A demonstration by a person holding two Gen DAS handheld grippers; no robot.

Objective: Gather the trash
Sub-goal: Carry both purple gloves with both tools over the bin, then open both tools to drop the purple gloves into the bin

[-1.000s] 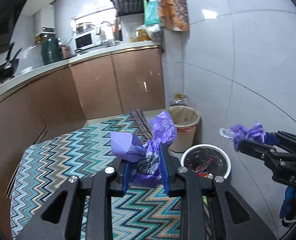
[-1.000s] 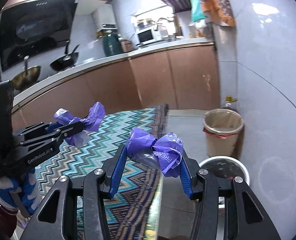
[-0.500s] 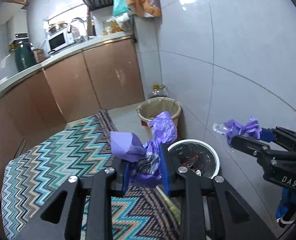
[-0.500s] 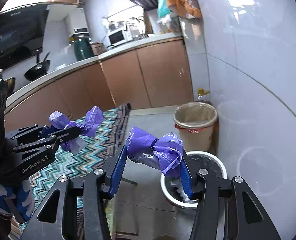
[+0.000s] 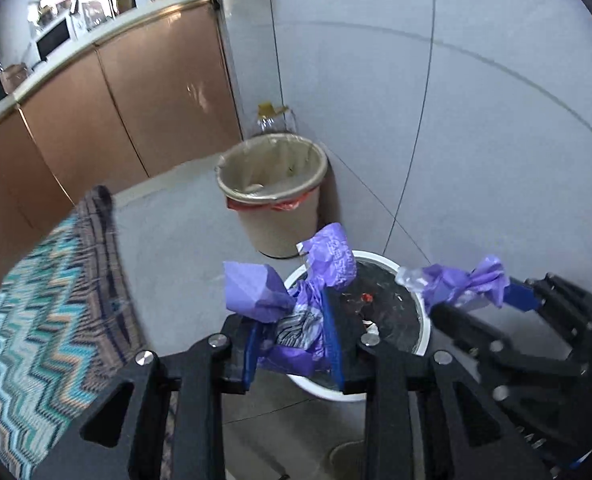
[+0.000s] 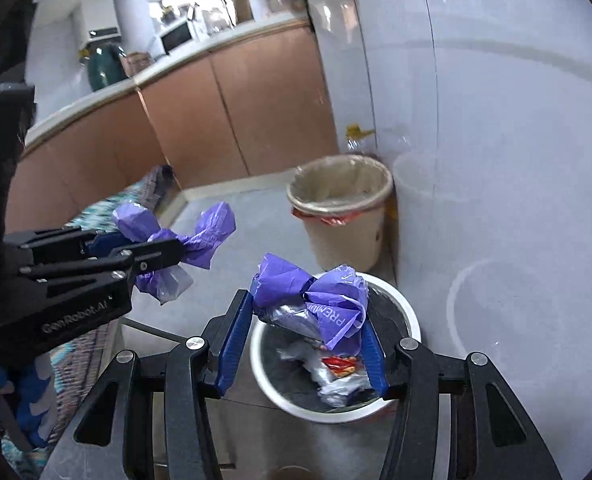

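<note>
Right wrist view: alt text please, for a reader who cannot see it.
The right gripper holds a crumpled purple wrapper above a white trash bin. The left gripper, beside it, carries another purple wrapper, its jaws opening.

The low bin (image 6: 410, 320) stood on the floor against the wall (image 6: 496, 160), with the taller bin (image 6: 342, 216) just behind it. A rug (image 5: 44, 320) lay to the left, cabinets (image 5: 136, 100) behind, and a bottle (image 5: 274, 120) behind the taller bin.

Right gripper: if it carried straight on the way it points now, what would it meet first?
Most likely the white bin below the right gripper, which grips a purple wrapper over its trash-filled opening. Depth is unclear, so the rim could come first.
</note>
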